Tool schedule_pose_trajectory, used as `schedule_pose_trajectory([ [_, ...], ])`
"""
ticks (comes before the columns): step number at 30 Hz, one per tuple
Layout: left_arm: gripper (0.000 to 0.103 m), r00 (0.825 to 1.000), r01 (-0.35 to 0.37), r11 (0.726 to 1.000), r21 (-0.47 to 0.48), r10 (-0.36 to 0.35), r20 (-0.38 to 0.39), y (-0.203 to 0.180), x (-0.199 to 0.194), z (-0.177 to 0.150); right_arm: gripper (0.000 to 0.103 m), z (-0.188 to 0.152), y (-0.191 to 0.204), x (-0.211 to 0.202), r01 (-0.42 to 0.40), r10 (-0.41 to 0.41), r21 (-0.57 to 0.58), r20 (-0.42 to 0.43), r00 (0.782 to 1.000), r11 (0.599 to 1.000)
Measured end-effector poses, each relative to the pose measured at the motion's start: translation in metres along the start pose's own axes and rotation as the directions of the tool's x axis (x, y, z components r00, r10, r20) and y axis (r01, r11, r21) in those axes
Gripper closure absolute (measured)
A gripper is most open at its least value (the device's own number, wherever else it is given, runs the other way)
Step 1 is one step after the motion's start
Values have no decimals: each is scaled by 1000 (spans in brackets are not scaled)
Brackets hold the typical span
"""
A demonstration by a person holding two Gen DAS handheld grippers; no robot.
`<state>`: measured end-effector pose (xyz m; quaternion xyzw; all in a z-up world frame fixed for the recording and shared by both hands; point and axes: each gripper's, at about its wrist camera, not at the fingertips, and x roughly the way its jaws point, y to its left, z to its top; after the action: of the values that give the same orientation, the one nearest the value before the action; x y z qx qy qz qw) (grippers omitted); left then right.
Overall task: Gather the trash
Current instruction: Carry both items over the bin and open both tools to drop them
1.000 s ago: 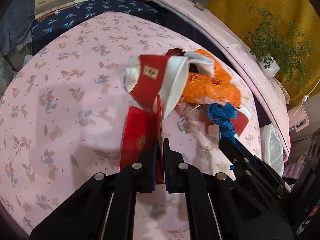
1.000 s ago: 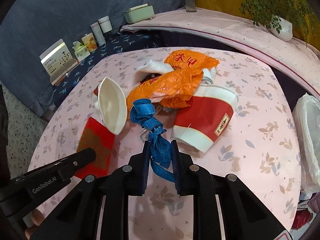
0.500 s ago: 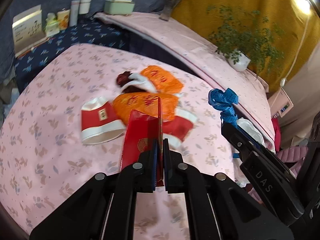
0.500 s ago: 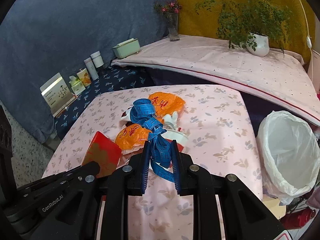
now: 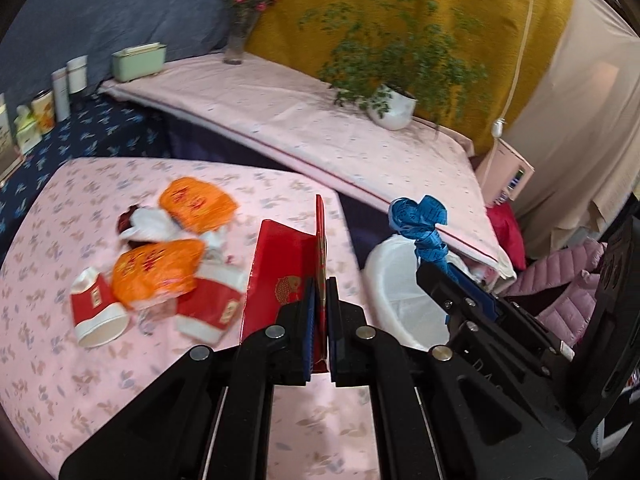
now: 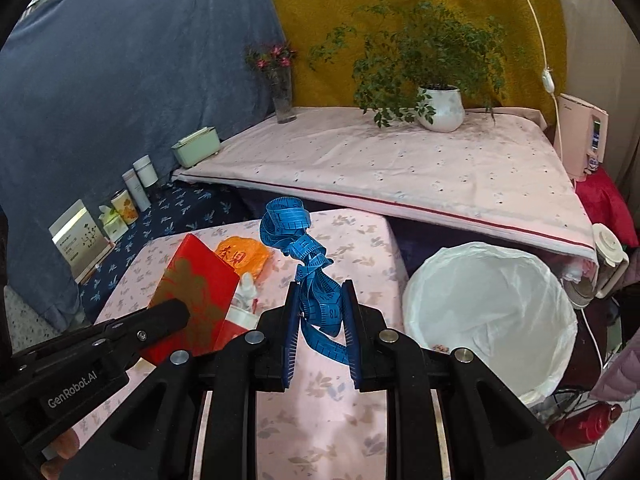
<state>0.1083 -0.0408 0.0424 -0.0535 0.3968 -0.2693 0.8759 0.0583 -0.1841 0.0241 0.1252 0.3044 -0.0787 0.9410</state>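
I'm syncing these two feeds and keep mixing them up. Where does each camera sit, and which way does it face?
Left wrist: on the left gripper, looking down over the table at the held red envelope; right gripper at right.
Right wrist: on the right gripper, facing the blue tape measure and bin; left gripper and fingertips at left.
Shared: envelope, tape, bin.

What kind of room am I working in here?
Probably a lived-in home room, though it's draped in cloth: a low table under a pink floral cloth, a potted plant and flower vase on a covered ledge, and a lined waste bin.
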Motion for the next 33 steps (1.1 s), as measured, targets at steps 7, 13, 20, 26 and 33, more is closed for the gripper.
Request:
schedule_pose_trajectory([
  [7,98,996,88,993,77,-87,-4,-53,20,13,84,8,-53,-8,67,-68,45,20,998,997],
  [13,98,990,139,982,130,-138,-21,-91,38,16,84,7,-95,-11,115,-117,91,18,993,989],
  [20,98,986,167,967,190,-158,-61,-126,65,13,84,1,-138,-2,158,-158,149,-12,987,976],
  [26,98,981,185,959,214,-166,-104,-145,89,8,84,-6,-161,2,184,-180,178,-34,983,967],
  [33,97,976,199,953,226,-171,-138,-157,110,6,84,-8,-175,8,202,-196,197,-50,979,959],
])
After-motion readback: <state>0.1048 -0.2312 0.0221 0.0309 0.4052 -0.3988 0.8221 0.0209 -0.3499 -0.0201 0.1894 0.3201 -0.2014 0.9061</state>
